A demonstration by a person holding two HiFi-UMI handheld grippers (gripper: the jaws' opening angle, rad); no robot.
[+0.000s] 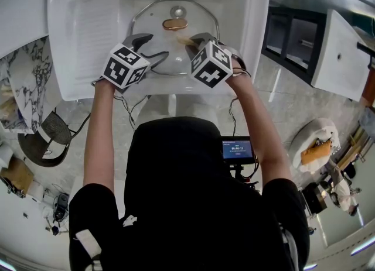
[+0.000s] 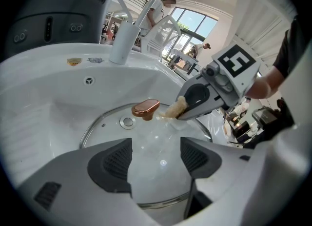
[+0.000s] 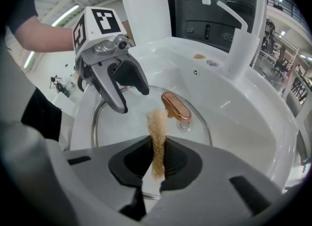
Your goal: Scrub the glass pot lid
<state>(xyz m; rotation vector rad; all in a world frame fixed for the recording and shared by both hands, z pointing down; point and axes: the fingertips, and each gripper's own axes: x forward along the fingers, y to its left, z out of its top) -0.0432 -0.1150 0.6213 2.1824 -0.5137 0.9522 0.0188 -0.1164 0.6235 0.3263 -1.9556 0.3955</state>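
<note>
Left tool [image 2: 155, 157] parted, right tool [image 3: 157, 164] clamped (arms outstretched)

The head view looks steeply down from above the person onto the sink [image 1: 76, 59]. The cameras on the left hand-held gripper [image 1: 157, 46] and the right hand-held gripper [image 1: 186, 40] sit low and close, facing the faucet [image 2: 122, 42] from opposite sides. All three views share the glass pot lid [image 1: 152, 18].

Round, steel-rimmed glass pot lid [image 1: 153, 21] flat in white sink [image 1: 88, 30], copper-coloured knob [image 1: 175, 24] up. Tan fibrous scrub pad [image 3: 157, 122], tip just near-right of knob.
</note>
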